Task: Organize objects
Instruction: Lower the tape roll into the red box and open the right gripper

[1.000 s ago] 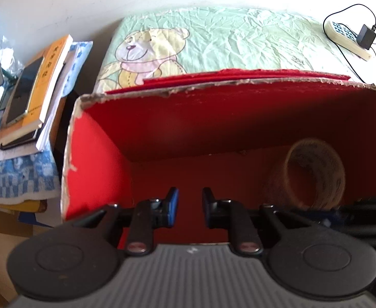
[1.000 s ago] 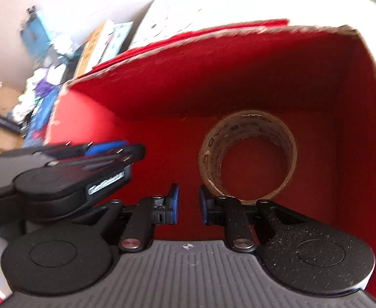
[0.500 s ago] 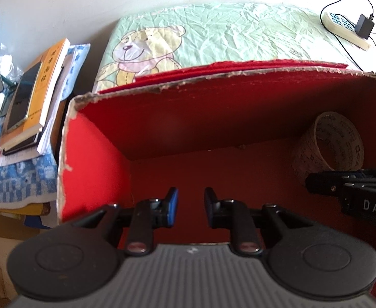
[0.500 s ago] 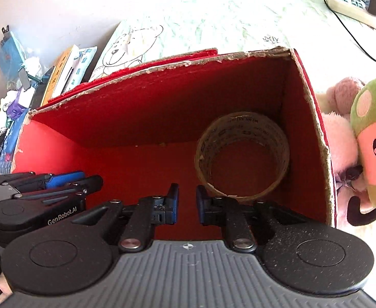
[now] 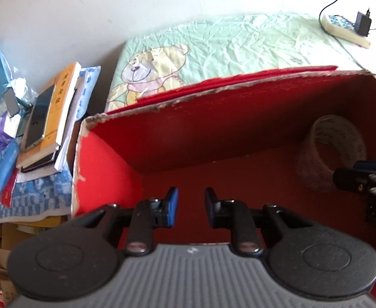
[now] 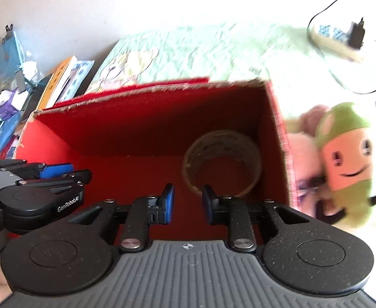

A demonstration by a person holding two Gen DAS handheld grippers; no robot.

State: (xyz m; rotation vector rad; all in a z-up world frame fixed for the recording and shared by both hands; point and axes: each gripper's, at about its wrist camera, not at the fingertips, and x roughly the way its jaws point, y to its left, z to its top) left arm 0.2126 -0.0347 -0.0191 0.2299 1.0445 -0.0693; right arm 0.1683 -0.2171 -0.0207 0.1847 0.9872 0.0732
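Now that the right gripper [image 6: 186, 200] has just been opening its jaws, both it and the left gripper [image 5: 190, 206] stand slightly open and empty. The tape roll [image 6: 222, 163] lies inside the red box [image 6: 147, 95], near its right wall; the plush toys [image 6: 342, 161] outside are probably next.

Red-lined cardboard box [image 5: 106, 179] holding a translucent brownish tape roll [image 6: 222, 163]; pale green bedsheet [image 5: 239, 46] printed with a yellow teddy bear; green-and-orange plush toy [image 6: 347, 159]; orange-yellow book [image 5: 59, 102]; black grippers with blue pads [image 6: 168, 202].
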